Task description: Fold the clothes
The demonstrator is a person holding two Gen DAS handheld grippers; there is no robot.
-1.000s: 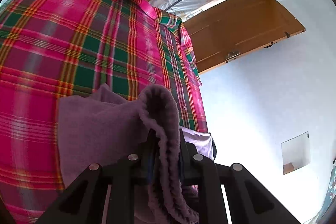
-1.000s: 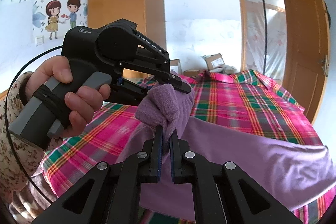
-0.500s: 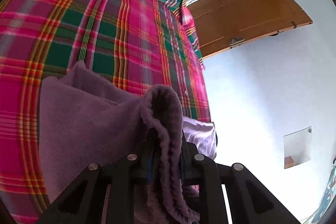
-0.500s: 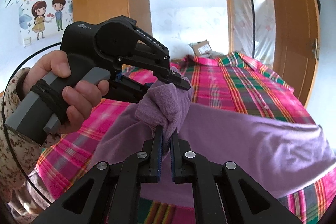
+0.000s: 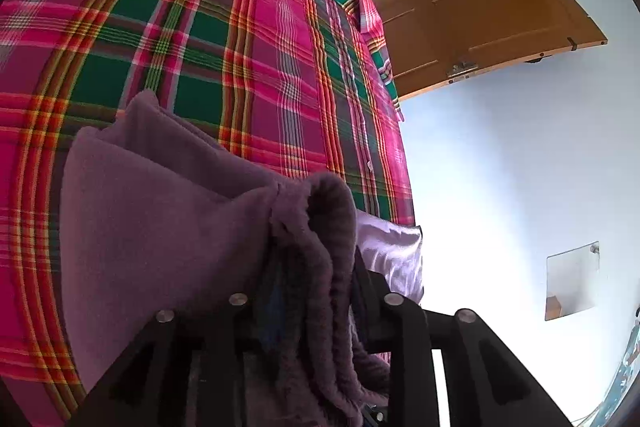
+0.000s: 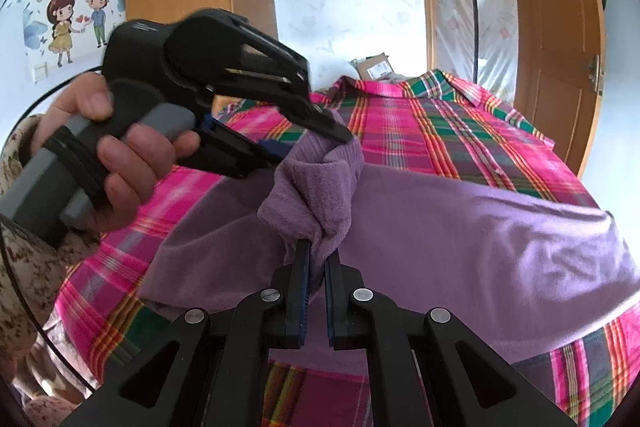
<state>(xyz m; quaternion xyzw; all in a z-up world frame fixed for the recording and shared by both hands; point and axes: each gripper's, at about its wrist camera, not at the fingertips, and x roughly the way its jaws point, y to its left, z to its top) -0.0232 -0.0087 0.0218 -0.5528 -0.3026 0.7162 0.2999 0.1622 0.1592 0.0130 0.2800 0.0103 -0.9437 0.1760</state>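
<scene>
Now | both my fingers pinch the purple fleece garment (image 6: pixel 320 183) | left gripper (image 6: pixel 304 143), right gripper (image 6: pixel 316 267) together, probably matching corners | above plaid bedspread (image 6: pixel 460 131)

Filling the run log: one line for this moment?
left tool: shut on purple garment | right tool: shut on purple garment | over plaid sheet
</scene>
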